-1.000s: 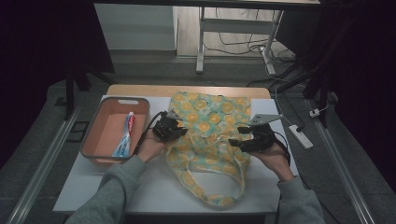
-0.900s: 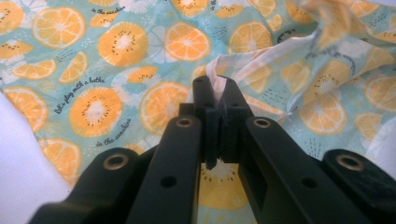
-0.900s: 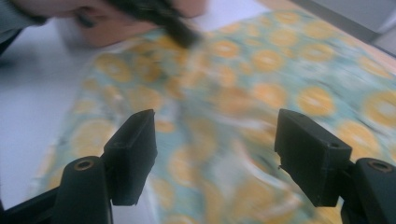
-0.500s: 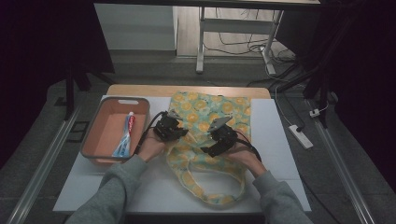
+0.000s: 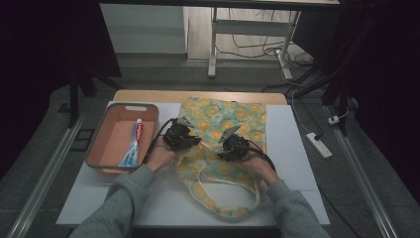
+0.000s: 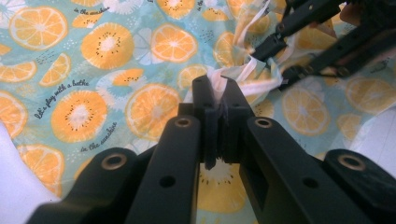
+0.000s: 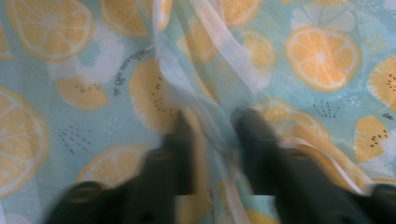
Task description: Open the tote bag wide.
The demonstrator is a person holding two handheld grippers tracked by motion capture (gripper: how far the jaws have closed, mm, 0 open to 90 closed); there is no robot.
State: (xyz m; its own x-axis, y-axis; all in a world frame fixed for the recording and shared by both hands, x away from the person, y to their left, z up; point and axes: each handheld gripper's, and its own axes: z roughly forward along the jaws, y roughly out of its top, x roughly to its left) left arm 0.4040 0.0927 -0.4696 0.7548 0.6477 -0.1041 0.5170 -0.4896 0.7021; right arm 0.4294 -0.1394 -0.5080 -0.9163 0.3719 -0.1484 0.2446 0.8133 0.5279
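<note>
High view: teal fabric tote bag w/ orange-slice print point(image 5: 223, 124) lies flat mid-desk point(image 5: 297, 163). Left hand-held gripper point(image 5: 190, 140) is clenched on its white strap point(image 6: 252, 86). Right hand-held gripper point(image 5: 223, 148) sits just beside it; its jaws have just been closing, strap between them, grip unclear imo.

Toothpaste point(image 5: 132, 144) lies in bin point(image 5: 98, 148), left of bag point(image 5: 236, 113).

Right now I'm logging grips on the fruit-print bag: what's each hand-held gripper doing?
Left hand-held gripper: shut on the bag's white edge.
Right hand-held gripper: jaws just closing around a bag fold; a gap remains, so open.
</note>
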